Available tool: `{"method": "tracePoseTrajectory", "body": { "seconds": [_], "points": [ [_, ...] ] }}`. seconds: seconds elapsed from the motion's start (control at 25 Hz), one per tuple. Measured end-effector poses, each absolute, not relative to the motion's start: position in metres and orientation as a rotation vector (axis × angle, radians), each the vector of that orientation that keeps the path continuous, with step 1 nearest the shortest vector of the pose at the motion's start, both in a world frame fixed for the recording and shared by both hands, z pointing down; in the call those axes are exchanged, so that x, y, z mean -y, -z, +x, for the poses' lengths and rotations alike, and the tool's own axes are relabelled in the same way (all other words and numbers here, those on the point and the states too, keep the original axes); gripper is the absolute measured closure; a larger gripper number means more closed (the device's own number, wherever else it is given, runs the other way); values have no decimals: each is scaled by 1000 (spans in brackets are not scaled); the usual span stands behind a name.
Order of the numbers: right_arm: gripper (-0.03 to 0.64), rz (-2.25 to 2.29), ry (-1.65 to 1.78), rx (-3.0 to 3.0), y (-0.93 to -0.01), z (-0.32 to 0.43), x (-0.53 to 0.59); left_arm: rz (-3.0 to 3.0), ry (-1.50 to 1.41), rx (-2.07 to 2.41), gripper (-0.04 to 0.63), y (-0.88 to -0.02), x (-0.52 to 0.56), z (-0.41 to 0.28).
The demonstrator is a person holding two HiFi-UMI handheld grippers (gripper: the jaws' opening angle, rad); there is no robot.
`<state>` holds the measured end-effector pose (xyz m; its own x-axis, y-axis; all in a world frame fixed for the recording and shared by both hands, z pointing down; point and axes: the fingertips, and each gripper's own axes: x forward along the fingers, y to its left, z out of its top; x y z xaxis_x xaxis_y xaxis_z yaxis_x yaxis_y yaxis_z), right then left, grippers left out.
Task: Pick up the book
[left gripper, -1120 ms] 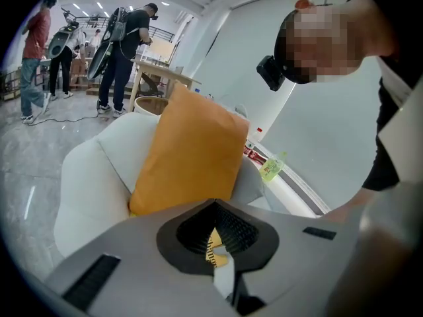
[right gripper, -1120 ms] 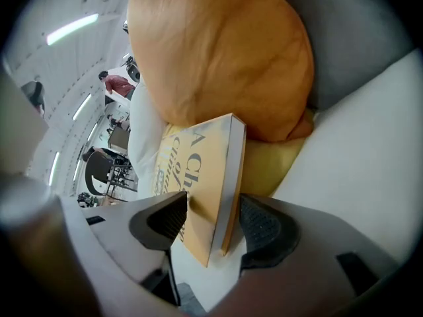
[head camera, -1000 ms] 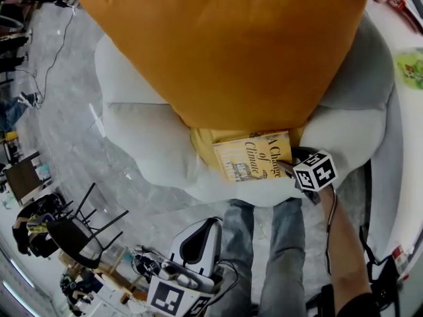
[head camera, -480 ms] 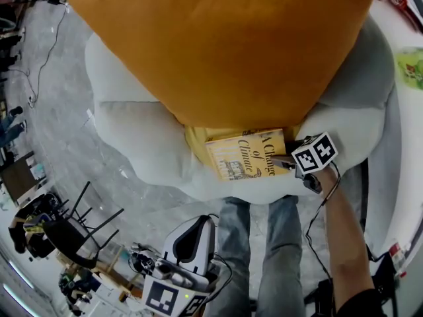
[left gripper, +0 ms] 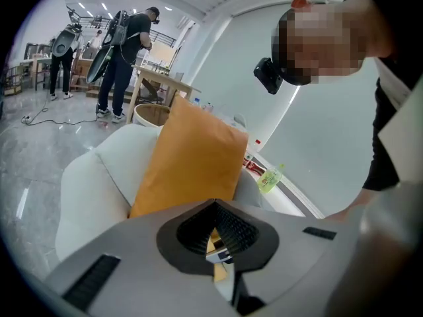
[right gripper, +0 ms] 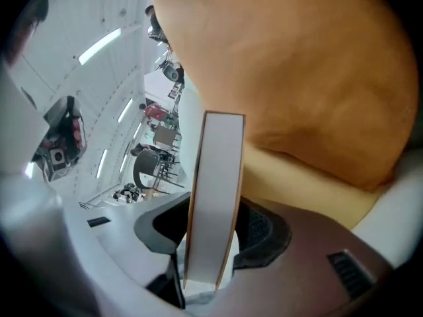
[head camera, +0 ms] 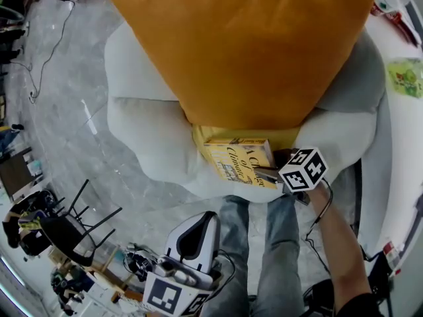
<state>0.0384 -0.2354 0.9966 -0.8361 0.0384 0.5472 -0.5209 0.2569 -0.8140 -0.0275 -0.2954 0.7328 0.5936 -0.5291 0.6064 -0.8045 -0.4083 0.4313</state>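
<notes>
The big orange fabric cushion (head camera: 244,51) leans over most of the white padded armchair (head camera: 145,137) and covers the back and middle of the seat. Only a narrow strip along the seat's front edge lies open below it. The flat yellow book (head camera: 239,158) takes up part of that strip, its far edge just beside the cushion's lower edge. The armchair's rounded left side is bare from above. The person's blue-jeaned legs (head camera: 291,243) stand close in front of the seat. To the left, the grey polished floor (head camera: 66,111) is open as far as the black metal chairs (head camera: 76,233). A white surface (head camera: 403,144) closely borders the armchair on the right.
</notes>
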Motion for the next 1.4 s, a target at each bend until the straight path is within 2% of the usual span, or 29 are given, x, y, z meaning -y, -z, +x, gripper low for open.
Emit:
{"method": "tracePoseTrajectory", "body": {
  "seconds": [0.12, 0.2, 0.6, 0.76, 0.88, 1.4],
  "points": [
    [416, 428, -1496, 2019, -1004, 20, 239, 2126, -481, 1074, 586, -727, 304, -32],
    [434, 463, -1439, 1974, -1015, 10, 246, 2136, -469, 1095, 586, -725, 309, -40],
    [462, 590, -1597, 1724, -1016, 12, 247, 2088, -402, 1169, 586, -713, 304, -81],
    [465, 551, -1521, 1699, -1006, 14, 250, 2084, -384, 1179, 586, -702, 305, -88],
    [466, 556, -1463, 1723, -986, 16, 256, 2080, -371, 1169, 586, -692, 298, -92],
    [465, 783, -1609, 1917, -847, 30, 302, 2198, -282, 1171, 586, -607, 300, -96]
  ]
}}
